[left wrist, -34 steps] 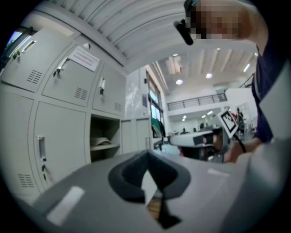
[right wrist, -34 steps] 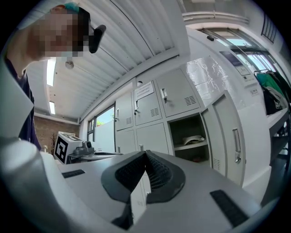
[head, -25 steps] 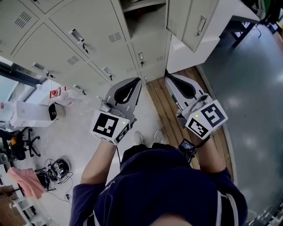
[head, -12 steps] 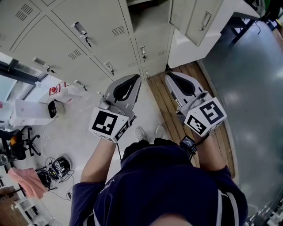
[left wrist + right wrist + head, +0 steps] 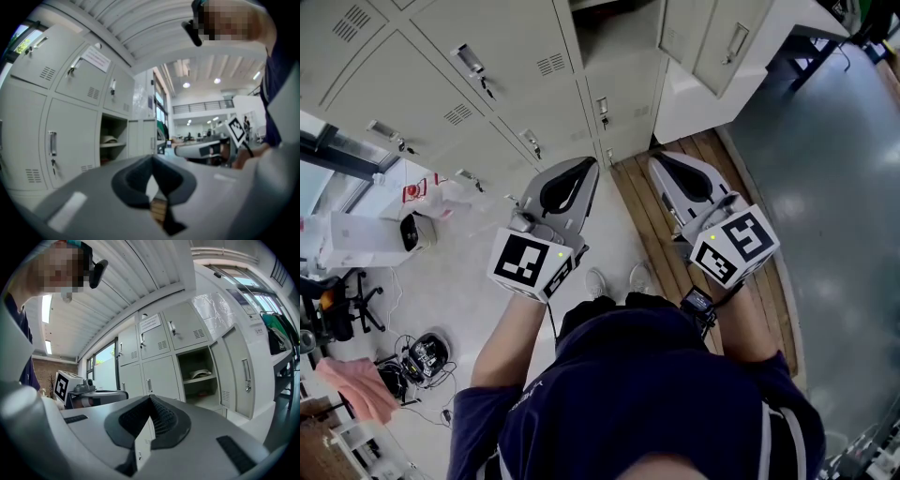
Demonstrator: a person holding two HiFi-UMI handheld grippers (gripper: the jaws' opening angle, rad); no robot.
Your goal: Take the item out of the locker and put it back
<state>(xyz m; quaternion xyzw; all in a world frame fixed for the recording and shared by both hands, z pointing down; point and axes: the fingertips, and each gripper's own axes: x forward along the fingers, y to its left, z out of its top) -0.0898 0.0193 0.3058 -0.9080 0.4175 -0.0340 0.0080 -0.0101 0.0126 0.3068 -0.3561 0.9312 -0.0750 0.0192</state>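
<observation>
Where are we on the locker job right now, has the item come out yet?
Done: the locker stands open, a pale item lying on its shelf. In hand: nothing; left claw and right claw are both shut, empty, short of the locker. Left: reaching in, taking the item out and returning it, unless that round already happened, which this moment cannot show.
</observation>
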